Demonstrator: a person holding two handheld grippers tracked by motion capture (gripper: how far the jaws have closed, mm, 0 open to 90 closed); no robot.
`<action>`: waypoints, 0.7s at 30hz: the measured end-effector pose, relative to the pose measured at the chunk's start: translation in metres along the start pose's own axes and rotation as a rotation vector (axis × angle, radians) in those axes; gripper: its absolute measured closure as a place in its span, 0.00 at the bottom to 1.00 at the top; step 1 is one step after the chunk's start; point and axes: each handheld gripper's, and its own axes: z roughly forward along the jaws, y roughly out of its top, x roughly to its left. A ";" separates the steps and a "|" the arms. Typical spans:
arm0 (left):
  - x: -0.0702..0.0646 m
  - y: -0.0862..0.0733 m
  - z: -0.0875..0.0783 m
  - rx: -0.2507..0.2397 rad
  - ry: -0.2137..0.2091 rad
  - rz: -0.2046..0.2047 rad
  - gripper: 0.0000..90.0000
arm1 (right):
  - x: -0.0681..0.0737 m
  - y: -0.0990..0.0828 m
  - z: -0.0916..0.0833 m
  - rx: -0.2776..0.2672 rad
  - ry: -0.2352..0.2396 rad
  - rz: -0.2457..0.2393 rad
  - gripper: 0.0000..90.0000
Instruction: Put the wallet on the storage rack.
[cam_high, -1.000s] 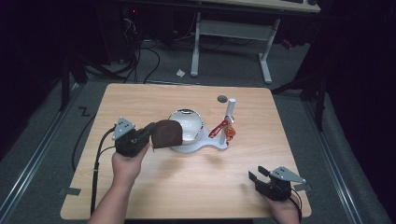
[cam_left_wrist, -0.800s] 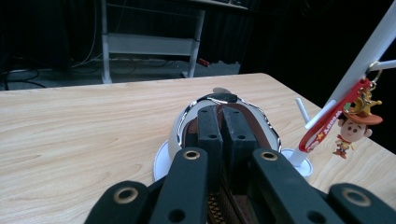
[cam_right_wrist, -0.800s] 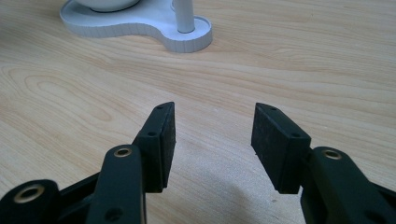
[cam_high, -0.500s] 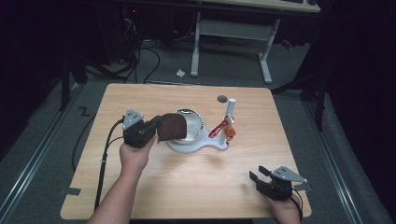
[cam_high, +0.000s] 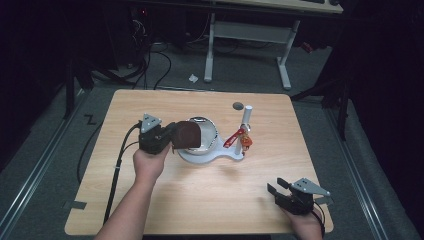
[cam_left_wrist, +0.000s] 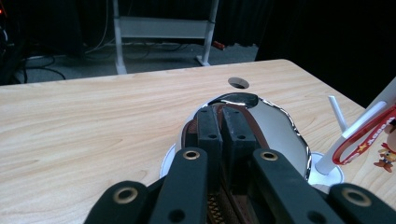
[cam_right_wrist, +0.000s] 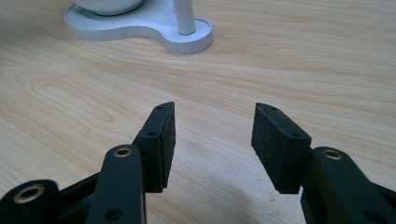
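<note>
Clearly the brown leather pouch (cam_high: 187, 135) hangs over the steel bowl (cam_high: 210, 134) at table centre, clamped in the left gripper (cam_high: 172, 137) from nine o'clock. Its zipper edge appears in the left gripper view, where red lettering on the lanyard (cam_left_wrist: 369, 135) at three o'clock stays unreadable. At five o'clock the right gripper (cam_high: 276, 187) rests, jaws apart.
</note>
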 end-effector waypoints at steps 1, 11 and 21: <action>0.000 0.000 0.001 0.004 0.004 0.001 0.97 | 0.000 0.000 0.000 0.001 0.002 0.002 0.56; -0.005 0.002 0.016 0.025 0.040 0.000 0.97 | 0.001 0.000 0.001 0.002 0.010 0.000 0.56; -0.012 0.000 0.028 0.021 0.047 0.007 0.93 | -0.001 -0.001 0.000 0.004 0.009 0.000 0.57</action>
